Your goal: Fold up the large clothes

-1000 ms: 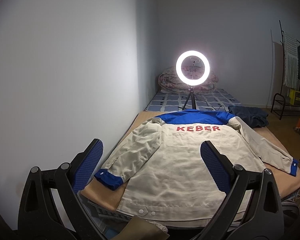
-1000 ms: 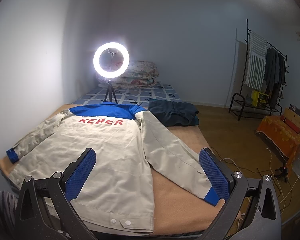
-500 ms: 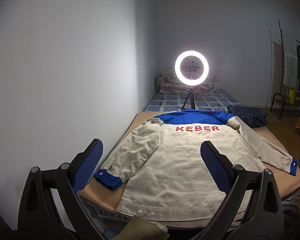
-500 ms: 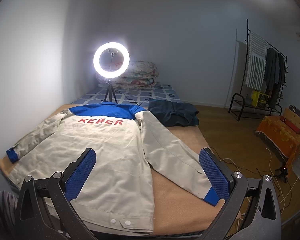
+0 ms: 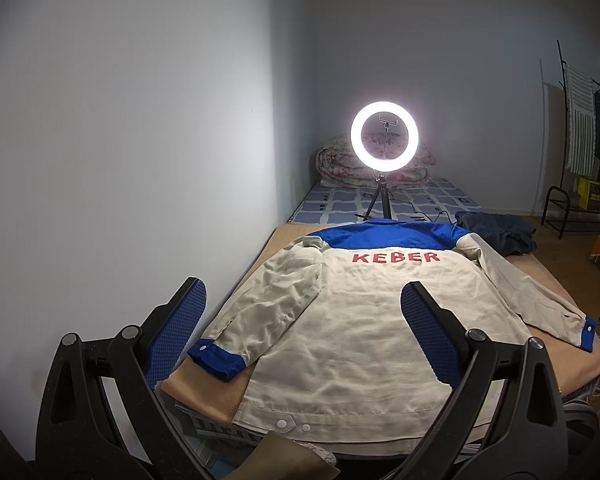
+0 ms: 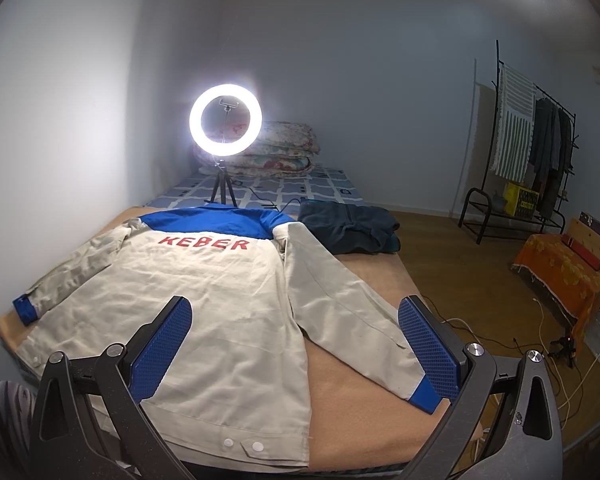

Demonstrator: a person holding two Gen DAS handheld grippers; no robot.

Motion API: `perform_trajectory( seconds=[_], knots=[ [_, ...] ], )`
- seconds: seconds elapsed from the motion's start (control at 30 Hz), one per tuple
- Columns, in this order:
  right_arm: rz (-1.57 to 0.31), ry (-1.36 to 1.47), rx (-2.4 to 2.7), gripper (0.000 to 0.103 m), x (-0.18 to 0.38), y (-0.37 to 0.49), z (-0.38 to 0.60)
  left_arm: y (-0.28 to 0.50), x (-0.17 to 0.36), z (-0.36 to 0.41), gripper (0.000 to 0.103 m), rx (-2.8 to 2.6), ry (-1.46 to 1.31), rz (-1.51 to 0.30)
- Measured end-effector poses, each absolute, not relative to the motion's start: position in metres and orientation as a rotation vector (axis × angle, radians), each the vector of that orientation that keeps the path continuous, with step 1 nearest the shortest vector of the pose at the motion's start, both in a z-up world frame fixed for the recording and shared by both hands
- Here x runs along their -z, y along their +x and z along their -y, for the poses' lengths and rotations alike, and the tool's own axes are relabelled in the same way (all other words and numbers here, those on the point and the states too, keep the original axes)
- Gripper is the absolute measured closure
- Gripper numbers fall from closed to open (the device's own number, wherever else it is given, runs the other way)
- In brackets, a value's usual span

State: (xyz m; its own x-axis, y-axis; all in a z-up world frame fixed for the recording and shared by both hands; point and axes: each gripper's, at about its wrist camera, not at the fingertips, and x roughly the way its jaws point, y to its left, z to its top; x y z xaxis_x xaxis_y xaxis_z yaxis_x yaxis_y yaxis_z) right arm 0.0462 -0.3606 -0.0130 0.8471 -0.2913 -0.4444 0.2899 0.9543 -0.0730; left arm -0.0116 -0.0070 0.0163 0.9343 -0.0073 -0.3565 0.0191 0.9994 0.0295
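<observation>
The jacket lies flat and back-up on the tan blanket of the bed, its red lettering readable. Its long axis runs 6 to 12 o'clock from the person: hem at the near edge, blue collar at the far end toward the ring light.

The left gripper hangs above the near edge with its jaws wide apart and nothing between them. In its view the left sleeve slants from shoulder to cuff, and the blue left cuff lies at about 10 o'clock from the jaws, near the left pad.

The right gripper is likewise spread open and empty. In its view the right sleeve fans out from the shoulder toward 4 o'clock, and the right cuff shows just beside the right pad.

Judgement: no fold is begun. Each sleeve lies on its own gripper's side, so each cuff falls to the nearer hand, to be carried inward across the back. The right cuff appears closer to its gripper than the left cuff to its own.

A dark folded garment lies at 1 o'clock beyond the right shoulder, clear of the jacket body.
</observation>
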Motion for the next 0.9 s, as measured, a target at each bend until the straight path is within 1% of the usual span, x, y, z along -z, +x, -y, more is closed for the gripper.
perform_trajectory(
  seconds=[0.5,0.9],
  knots=[
    [-0.466,-0.004,0.307,0.0,0.011,0.049,0.357,-0.008,-0.013,0.005,0.003,0.008,0.03,-0.368],
    [-0.45,-0.01,0.297,0.0,0.008,0.062,0.35,0.004,0.002,-0.009,0.003,-0.035,0.038,-0.395]
  ],
)
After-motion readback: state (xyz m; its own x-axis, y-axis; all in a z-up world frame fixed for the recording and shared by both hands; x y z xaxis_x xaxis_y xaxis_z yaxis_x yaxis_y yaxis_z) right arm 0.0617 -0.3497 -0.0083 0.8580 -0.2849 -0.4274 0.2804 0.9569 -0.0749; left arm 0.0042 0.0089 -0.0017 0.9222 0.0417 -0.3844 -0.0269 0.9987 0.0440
